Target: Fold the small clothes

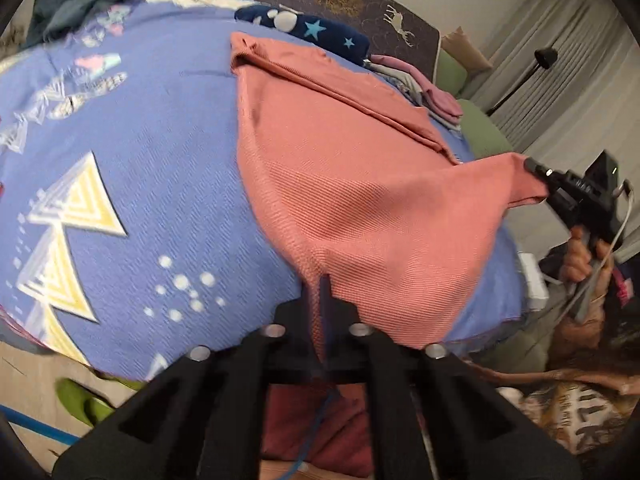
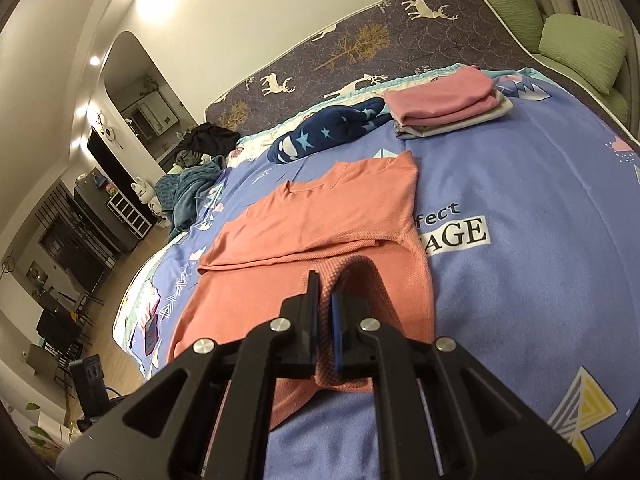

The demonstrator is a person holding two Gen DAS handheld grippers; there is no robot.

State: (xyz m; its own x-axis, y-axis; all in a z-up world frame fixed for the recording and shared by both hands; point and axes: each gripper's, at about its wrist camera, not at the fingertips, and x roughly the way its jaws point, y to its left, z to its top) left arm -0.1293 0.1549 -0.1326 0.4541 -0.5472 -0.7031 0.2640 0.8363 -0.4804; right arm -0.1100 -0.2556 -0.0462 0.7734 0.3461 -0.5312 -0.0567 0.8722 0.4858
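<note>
A salmon-pink shirt point(image 1: 340, 184) lies on the blue blanket point(image 1: 160, 168), its far part folded over. My left gripper point(image 1: 318, 292) is shut on the shirt's near hem corner. My right gripper point(image 2: 326, 292) is shut on the other hem corner and lifts it slightly; it also shows in the left wrist view point(image 1: 536, 170) at the right, pinching the cloth. In the right wrist view the shirt point(image 2: 312, 224) lies spread toward the neckline, a sleeve folded across its middle.
A stack of folded clothes point(image 2: 440, 100) sits at the far right of the blanket point(image 2: 520, 184). A navy star-print garment point(image 2: 328, 130) lies beyond the shirt. A teal heap point(image 2: 188, 192) lies at the far left. Green cushions point(image 2: 580, 48) line the far side.
</note>
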